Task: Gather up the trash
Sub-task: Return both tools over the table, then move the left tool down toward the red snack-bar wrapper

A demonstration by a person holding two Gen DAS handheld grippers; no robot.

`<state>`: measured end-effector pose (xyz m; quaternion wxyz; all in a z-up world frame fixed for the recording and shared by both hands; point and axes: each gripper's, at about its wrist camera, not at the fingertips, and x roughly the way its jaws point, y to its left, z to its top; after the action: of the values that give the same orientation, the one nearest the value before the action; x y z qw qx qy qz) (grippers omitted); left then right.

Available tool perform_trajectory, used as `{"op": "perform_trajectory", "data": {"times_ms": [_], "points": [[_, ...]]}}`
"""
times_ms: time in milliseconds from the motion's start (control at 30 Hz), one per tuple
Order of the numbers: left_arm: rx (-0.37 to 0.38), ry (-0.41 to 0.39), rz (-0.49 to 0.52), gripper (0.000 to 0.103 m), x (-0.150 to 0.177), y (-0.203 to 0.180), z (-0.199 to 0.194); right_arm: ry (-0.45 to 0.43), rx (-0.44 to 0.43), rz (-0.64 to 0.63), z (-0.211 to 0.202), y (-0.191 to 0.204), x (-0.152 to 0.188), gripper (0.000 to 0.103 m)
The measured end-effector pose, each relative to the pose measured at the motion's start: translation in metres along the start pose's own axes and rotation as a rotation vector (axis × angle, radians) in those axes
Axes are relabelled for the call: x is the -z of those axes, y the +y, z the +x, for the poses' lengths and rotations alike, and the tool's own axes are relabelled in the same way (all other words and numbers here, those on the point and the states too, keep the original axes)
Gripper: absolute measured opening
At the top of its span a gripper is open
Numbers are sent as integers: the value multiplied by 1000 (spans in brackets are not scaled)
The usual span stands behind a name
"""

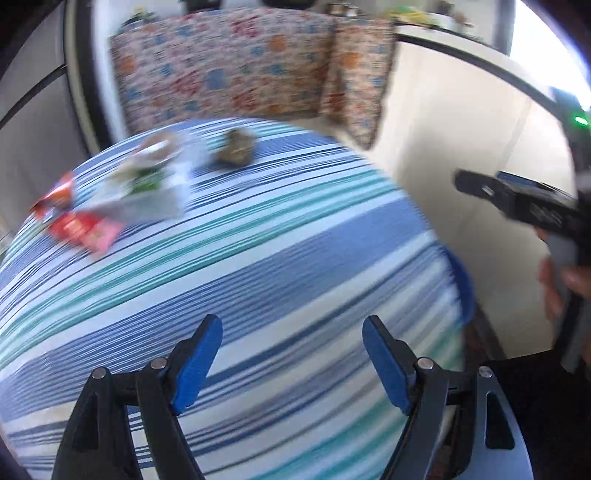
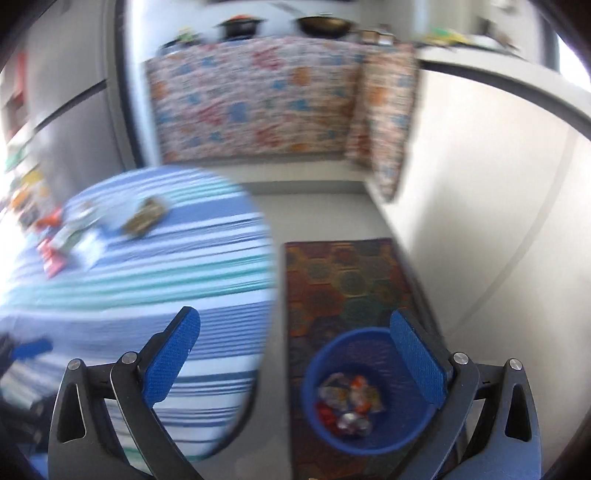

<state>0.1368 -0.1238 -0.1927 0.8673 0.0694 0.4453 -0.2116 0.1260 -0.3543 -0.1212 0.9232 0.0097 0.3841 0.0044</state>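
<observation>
Several wrappers lie on the far left of a round table with a blue striped cloth (image 1: pixel 258 258): a red wrapper (image 1: pixel 79 229), a white and green one (image 1: pixel 147 184) and a brown crumpled piece (image 1: pixel 236 147). They also show in the right wrist view, the brown piece (image 2: pixel 144 218) among them. My left gripper (image 1: pixel 291 332) is open and empty above the near part of the table. My right gripper (image 2: pixel 295 332) is open and empty above a blue bin (image 2: pixel 369 435) on the floor that holds several crumpled wrappers (image 2: pixel 347 402). The right gripper also shows in the left wrist view (image 1: pixel 517 203).
The bin stands on a patterned rug (image 2: pixel 343 277) to the right of the table. A cabinet draped in floral cloth (image 1: pixel 229 74) stands behind the table, with pots on top (image 2: pixel 321 24). A pale wall (image 2: pixel 498 221) runs along the right. Both views are motion-blurred.
</observation>
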Motion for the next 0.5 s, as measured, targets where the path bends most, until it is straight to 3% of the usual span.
{"op": "perform_trajectory", "data": {"times_ms": [133,233,367,500], "points": [[-124,14,-77,80,15,66,-1,69,-93,-88,22,78,8,102],[-195,4,-128,80,21,105,3,118,-97,-80,45,112,10,102],[-211,-26,-177,82,22,139,5,168,-70,-30,81,126,4,102],[-208,-17,-182,92,15,150,11,157,-18,-61,102,137,-8,103]]}}
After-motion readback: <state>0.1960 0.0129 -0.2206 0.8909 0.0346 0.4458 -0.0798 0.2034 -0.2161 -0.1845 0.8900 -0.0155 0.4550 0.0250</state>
